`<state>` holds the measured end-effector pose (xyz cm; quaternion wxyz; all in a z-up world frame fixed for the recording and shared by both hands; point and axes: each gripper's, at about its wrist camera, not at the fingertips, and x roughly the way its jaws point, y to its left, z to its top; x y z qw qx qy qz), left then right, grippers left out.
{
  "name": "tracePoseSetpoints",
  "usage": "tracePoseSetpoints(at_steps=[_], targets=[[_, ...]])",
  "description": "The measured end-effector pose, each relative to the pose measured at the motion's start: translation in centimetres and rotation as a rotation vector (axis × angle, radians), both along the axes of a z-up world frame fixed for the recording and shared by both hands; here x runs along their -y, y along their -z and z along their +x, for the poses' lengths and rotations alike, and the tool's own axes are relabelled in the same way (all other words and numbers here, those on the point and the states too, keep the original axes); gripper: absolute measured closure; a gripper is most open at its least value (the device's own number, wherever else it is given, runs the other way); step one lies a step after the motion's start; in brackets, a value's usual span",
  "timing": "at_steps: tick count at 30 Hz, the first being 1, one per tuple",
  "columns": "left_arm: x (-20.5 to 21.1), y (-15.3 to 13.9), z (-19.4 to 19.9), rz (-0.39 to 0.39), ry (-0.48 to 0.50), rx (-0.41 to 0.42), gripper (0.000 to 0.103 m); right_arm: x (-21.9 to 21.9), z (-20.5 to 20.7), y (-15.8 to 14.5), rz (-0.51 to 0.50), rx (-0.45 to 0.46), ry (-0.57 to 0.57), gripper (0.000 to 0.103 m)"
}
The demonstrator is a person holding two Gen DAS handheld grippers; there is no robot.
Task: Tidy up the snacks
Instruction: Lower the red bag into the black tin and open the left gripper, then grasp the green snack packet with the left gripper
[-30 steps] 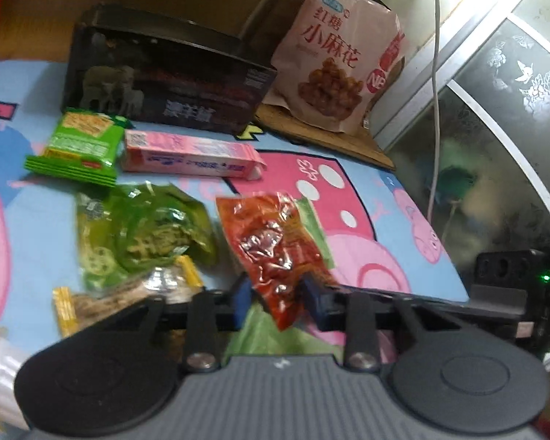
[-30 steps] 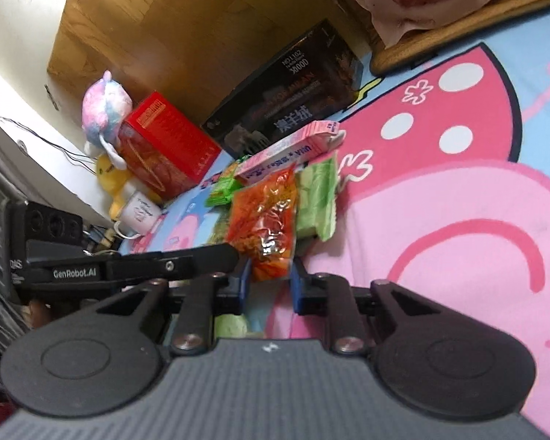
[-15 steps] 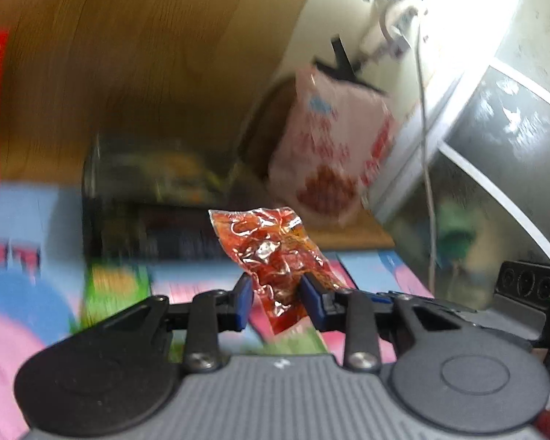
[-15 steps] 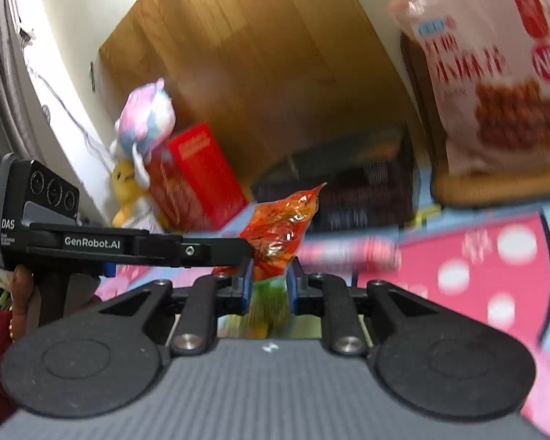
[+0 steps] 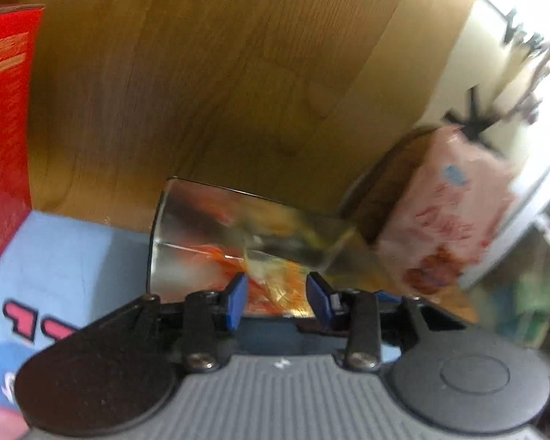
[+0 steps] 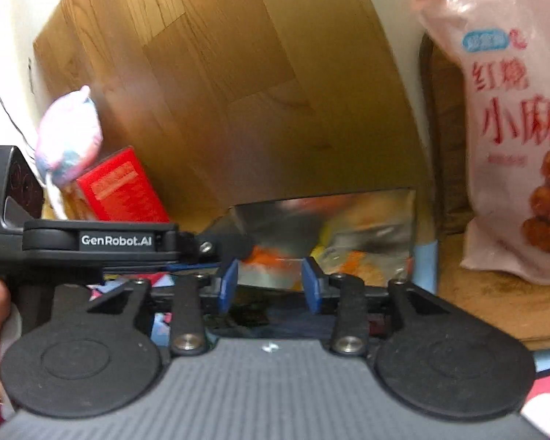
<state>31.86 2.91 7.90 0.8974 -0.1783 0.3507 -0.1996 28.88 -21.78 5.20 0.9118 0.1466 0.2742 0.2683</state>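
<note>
Both pairs of my fingers stand parted over the black box (image 5: 216, 242): the left gripper (image 5: 277, 299) and the right gripper (image 6: 269, 282) each show a clear gap between blue pads, and neither clasps anything that I can make out. Beyond them lies the orange snack packet (image 5: 271, 286), seen against the box's glossy inner wall; blur keeps me from telling packet from reflection, so I judge it to be inside or just at the rim. To the right leans the big pink bag (image 6: 513, 128) on a wooden board (image 6: 476, 311); a red carton (image 5: 3, 128) stands to the left. My worry is that the slippery packet could catch on the rim and slide out onto the blue mat (image 5: 62, 256), or that the two grippers, so near each other, could knock together.
</note>
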Motion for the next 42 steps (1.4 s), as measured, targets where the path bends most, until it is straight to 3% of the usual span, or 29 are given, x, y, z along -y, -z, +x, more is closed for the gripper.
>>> tracePoseSetpoints(at_steps=[3, 6, 10, 14, 17, 18, 20, 22, 27, 35, 39, 42], targets=[[-1.9, -0.7, -3.5, -0.045, 0.016, 0.033, 0.067, 2.9, -3.0, -0.3, 0.068, 0.007, 0.002, 0.054], [-2.4, -0.6, -7.0, -0.084, 0.054, 0.015, 0.067, 5.4, -6.3, 0.6, 0.086, -0.019, 0.003, 0.042], [0.4, 0.6, -9.9, -0.064, 0.154, -0.034, 0.065, 7.1, -9.4, 2.6, 0.038, -0.097, 0.038, 0.039], [3.9, 2.8, -10.6, 0.001, 0.2, -0.092, 0.061, 9.1, -11.5, 4.8, 0.139, -0.209, 0.081, 0.039], [6.1, 4.4, -10.5, 0.062, 0.214, -0.133, 0.061, 9.7, -12.5, 5.7, 0.19, -0.248, 0.098, 0.042], [6.7, 4.8, -10.7, 0.099, 0.206, -0.144, 0.06, 9.5, -12.7, 5.7, 0.19, -0.25, 0.098, 0.047], [7.6, 5.7, -10.7, 0.1, 0.212, -0.18, 0.061, 8.8, -13.0, 5.9, 0.191, -0.26, 0.073, 0.059], [7.8, 6.1, -11.1, 0.092, 0.207, -0.186, 0.064, 7.7, -13.0, 6.3, 0.184, -0.282, 0.046, 0.08], [9.5, 6.0, -12.0, 0.07, 0.254, -0.221, 0.065, 8.2, -14.6, 5.7, 0.164, -0.242, 0.086, 0.082], [14.9, 5.9, -16.7, 0.116, 0.426, -0.209, 0.065, 12.0, -21.5, 5.3, 0.075, -0.18, 0.134, 0.079], [16.0, 6.1, -19.6, 0.115, 0.518, -0.213, 0.064, 12.9, -25.6, 5.0, -0.002, -0.129, 0.1, 0.072], [15.9, 6.1, -20.8, 0.101, 0.562, -0.218, 0.053, 12.4, -27.9, 4.9, -0.057, -0.08, 0.054, 0.037]])
